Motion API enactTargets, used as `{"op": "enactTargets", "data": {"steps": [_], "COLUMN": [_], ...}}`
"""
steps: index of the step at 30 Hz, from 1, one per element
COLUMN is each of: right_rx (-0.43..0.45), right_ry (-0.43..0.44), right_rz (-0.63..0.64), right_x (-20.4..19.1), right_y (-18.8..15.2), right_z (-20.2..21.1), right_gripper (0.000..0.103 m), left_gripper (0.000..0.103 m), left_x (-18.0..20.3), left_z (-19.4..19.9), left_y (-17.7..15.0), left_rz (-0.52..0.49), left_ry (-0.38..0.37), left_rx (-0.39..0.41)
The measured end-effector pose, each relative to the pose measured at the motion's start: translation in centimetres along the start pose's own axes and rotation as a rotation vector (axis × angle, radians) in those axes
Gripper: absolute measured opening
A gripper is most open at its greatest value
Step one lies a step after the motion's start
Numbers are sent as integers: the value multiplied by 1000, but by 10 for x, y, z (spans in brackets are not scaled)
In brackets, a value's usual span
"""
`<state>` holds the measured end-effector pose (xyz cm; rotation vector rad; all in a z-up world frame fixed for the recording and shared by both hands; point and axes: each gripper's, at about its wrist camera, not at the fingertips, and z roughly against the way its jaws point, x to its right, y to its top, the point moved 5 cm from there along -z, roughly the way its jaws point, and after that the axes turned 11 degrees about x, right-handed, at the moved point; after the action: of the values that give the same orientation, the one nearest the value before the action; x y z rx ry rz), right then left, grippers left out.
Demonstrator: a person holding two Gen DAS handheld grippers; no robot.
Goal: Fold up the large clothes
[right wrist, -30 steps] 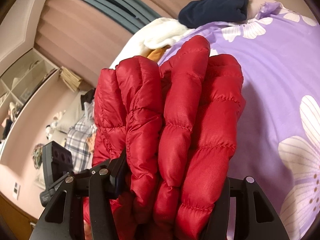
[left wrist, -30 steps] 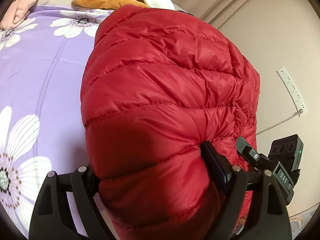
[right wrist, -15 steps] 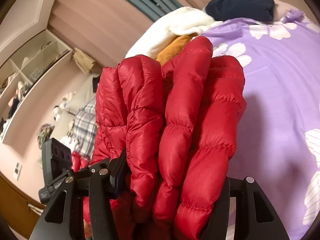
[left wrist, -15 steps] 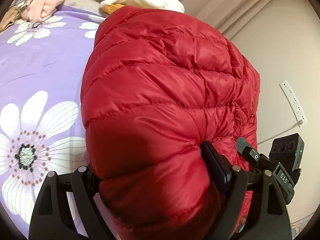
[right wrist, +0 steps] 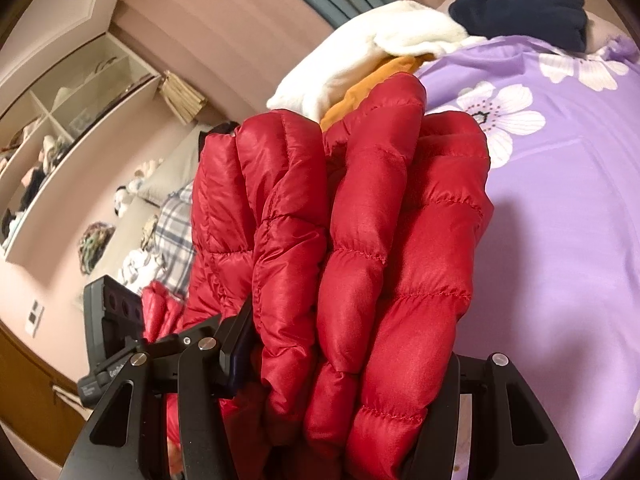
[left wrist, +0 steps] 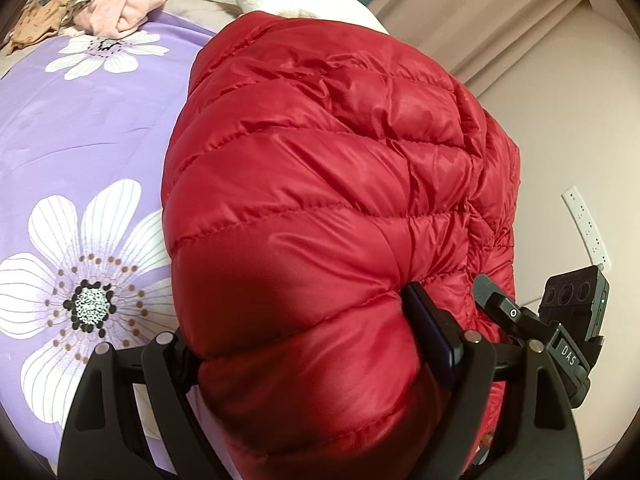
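Observation:
A red quilted down jacket (left wrist: 320, 200) is folded into a thick bundle and fills the middle of both wrist views. My left gripper (left wrist: 304, 344) is shut on the bundle, its jaws spread wide by the padding. My right gripper (right wrist: 344, 364) is shut on the other side of the jacket (right wrist: 352, 240), clamping several puffy layers. The bundle is held above a purple bedspread with white flowers (left wrist: 80, 160). The fingertips of both grippers are mostly hidden by the fabric.
A white and orange garment (right wrist: 376, 52) and a dark navy garment (right wrist: 524, 8) lie at the far end of the bed. Pink clothes (left wrist: 124, 4) lie at the bed's corner. A wall with a power strip (left wrist: 586, 228) is at the right; shelves (right wrist: 60, 128) stand at the left.
Both grippers have carried the jacket along over the bed; the background flowers and far clothes have shifted in view. The grip on the jacket is unchanged.

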<state>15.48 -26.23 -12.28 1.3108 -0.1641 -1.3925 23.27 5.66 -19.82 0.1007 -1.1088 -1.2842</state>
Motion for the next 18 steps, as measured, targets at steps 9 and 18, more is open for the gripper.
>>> {"op": "enactTargets", "data": {"steps": [9, 18], "right_rx": [-35, -55], "right_ry": [5, 0], "right_rz": [30, 49], "right_x": [-2, -3], "right_y": [-2, -2], "right_z": [-5, -12], "right_gripper": [57, 57], "left_gripper": [86, 86], "left_x": [-19, -28], "left_z": [5, 0], "left_y": [7, 15], "left_rz": [41, 67], "left_ry": [9, 9], "left_rx": [9, 9]}}
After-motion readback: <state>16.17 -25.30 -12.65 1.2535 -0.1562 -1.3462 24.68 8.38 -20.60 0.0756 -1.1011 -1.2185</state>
